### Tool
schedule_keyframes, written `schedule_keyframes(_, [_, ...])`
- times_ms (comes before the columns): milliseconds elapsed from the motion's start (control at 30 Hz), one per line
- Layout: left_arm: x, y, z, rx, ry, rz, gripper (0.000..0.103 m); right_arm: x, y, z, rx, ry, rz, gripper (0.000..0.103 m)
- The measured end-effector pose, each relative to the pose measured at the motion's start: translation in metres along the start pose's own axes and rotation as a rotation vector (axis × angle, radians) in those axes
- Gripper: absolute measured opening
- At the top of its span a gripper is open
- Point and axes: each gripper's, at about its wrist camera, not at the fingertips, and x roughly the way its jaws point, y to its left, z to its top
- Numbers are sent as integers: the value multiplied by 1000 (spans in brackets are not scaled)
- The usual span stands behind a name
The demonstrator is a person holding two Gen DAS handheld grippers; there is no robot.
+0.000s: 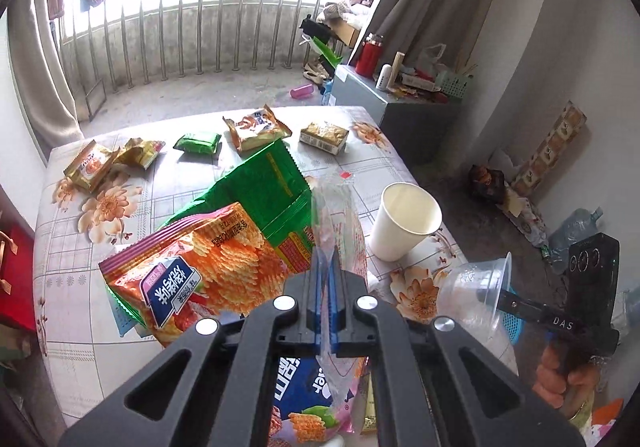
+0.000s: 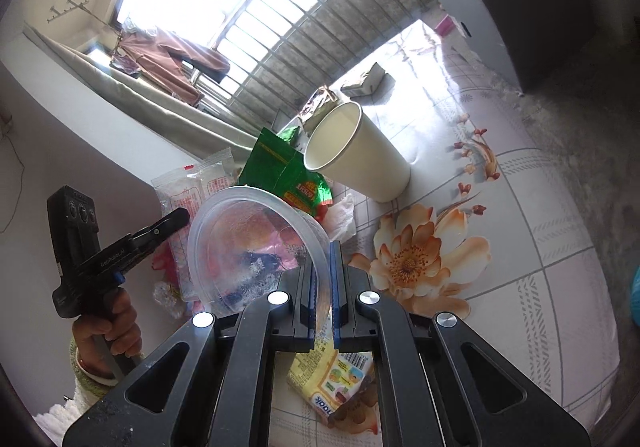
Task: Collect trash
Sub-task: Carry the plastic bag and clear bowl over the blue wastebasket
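Note:
My left gripper (image 1: 329,267) is shut on a clear plastic bag (image 1: 340,215) and holds it up over the table; in the right wrist view that bag (image 2: 200,183) stands upright beside the left gripper. An orange snack bag (image 1: 192,271) and a green wrapper (image 1: 260,191) sit by the bag. My right gripper (image 2: 325,259) is shut on the rim of a clear plastic cup (image 2: 256,243), held tilted just right of the bag; the cup also shows in the left wrist view (image 1: 476,287). A white paper cup (image 1: 404,221) stands on the flowered tablecloth (image 1: 72,287).
Several small snack packets lie at the far side of the table: a yellow one (image 1: 90,165), a green one (image 1: 198,143), an orange one (image 1: 256,129) and a beige block (image 1: 324,137). A grey cabinet (image 1: 400,107) stands to the right. A yellow packet (image 2: 340,387) lies under my right gripper.

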Motion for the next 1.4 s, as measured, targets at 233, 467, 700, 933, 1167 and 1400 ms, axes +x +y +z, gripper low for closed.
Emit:
schedule_keyframes(233, [-40, -21, -9, 87, -167, 32, 2, -43, -8, -17, 80, -102, 15, 4])
schedule_keyframes(467, [-76, -45, -17, 132, -270, 41, 2, -77, -14, -23, 117, -181, 38, 4])
schedule_keyframes(700, [-92, -86, -27, 165, -317, -21, 2, -103, -19, -31, 132, -237, 42, 4])
schedule_keyframes(933, [-80, -138, -36, 203, -295, -124, 2, -136, -40, -44, 175, -308, 15, 4])
schedule_keyframes(1167, [-56, -194, -40, 224, -257, -212, 2, -165, -71, -57, 249, -376, -29, 4])
schedule_keyframes(1400, [-19, -260, -47, 276, -185, -285, 2, -197, -108, -70, 325, -452, -94, 4])
